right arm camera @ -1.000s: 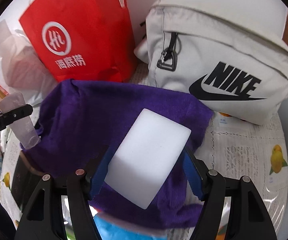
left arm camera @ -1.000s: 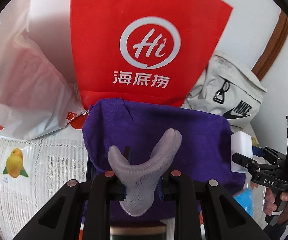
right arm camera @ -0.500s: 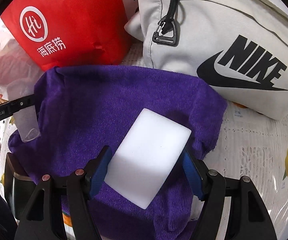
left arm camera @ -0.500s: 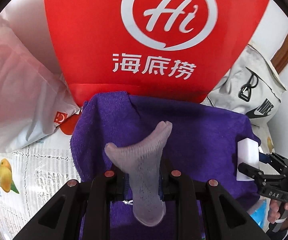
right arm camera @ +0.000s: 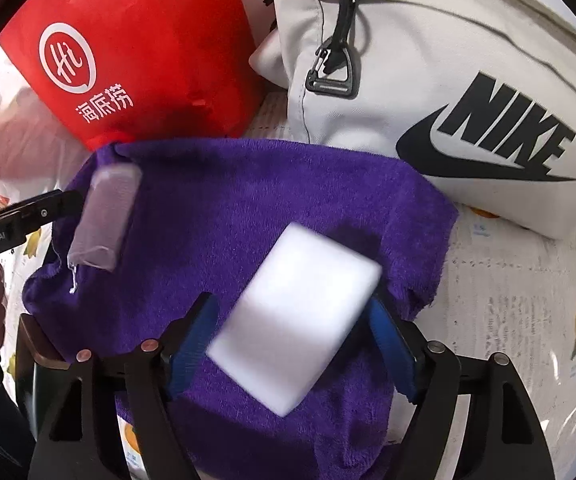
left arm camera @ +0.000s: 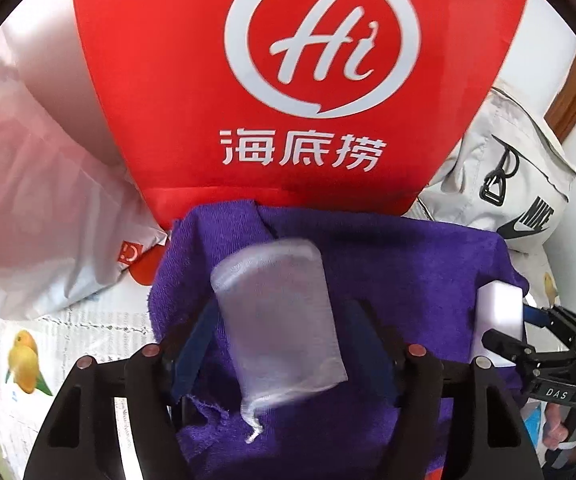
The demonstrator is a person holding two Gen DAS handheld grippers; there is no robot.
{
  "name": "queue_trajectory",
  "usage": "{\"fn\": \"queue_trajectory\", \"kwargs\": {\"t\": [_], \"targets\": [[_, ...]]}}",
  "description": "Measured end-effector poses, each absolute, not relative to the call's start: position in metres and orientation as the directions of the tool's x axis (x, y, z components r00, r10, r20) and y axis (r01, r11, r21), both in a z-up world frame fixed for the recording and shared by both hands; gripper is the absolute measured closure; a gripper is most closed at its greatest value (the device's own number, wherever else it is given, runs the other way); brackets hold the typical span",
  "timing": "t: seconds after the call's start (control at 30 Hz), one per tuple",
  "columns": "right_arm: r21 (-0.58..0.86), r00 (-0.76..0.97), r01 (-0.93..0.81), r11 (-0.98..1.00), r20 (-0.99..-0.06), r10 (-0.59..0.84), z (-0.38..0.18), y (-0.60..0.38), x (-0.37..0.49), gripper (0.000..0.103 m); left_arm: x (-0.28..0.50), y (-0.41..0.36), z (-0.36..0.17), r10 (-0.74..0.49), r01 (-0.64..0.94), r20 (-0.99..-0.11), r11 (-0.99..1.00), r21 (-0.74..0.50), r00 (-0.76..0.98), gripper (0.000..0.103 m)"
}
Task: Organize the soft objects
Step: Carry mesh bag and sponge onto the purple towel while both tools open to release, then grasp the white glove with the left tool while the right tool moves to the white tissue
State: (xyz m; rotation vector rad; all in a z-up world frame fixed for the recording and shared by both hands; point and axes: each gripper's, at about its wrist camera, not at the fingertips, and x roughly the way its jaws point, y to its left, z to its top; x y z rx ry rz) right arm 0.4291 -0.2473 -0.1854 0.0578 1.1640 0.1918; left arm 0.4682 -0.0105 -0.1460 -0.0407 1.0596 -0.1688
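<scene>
A purple towel (left arm camera: 388,264) lies draped over a dark box, also in the right wrist view (right arm camera: 215,208). A pale grey mesh sock (left arm camera: 279,320) lies blurred between the spread fingers of my left gripper (left arm camera: 279,344), just above the towel; it also shows in the right wrist view (right arm camera: 103,216). A white sponge block (right arm camera: 296,336), blurred, sits between the spread blue pads of my right gripper (right arm camera: 294,344); it also shows in the left wrist view (left arm camera: 498,320).
A red paper bag (left arm camera: 300,80) stands behind the towel. A grey Nike bag (right arm camera: 448,92) lies at the back right. A white plastic bag (left arm camera: 35,216) lies at the left. The tablecloth (right arm camera: 520,304) has fruit prints.
Both grippers moved forward over the towel and their jaws spread. The sock, pinched upright before, now lies loose and blurred. The sponge has tilted and blurred between the wider right jaws.
</scene>
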Motion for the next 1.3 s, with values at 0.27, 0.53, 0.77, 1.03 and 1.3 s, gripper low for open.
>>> {"fn": "queue_trajectory", "kwargs": {"t": [0.27, 0.53, 0.77, 1.03, 1.3], "targets": [[0.132, 0.388, -0.111, 0.985, -0.907, 0.165, -0.174, -0.247, 0.417, 0.026, 0.446, 0.003, -0.127, -0.157, 0.107, -0.835, 0.987, -0.118, 0.528, 0.034], [0.120, 0.474, -0.088, 0.989, -0.868, 0.147, -0.140, -0.252, 0.380, 0.026, 0.396, 0.009, -0.092, -0.158, 0.137, -0.788, 0.986, -0.095, 0.595, 0.034], [0.092, 0.525, -0.084, 0.992, -0.842, 0.123, -0.114, -0.245, 0.326, 0.026, 0.339, 0.012, -0.077, -0.154, 0.118, -0.777, 0.988, -0.103, 0.610, 0.034], [0.117, 0.536, -0.126, 0.985, -0.828, 0.167, -0.096, -0.226, 0.253, 0.026, 0.265, 0.027, -0.075, -0.150, 0.104, -0.798, 0.989, -0.109, 0.584, 0.034], [0.166, 0.510, -0.130, 0.977, -0.834, 0.210, -0.107, -0.219, 0.197, 0.026, 0.200, 0.031, -0.097, -0.198, 0.132, -0.804, 0.980, -0.150, 0.561, 0.034]]}}
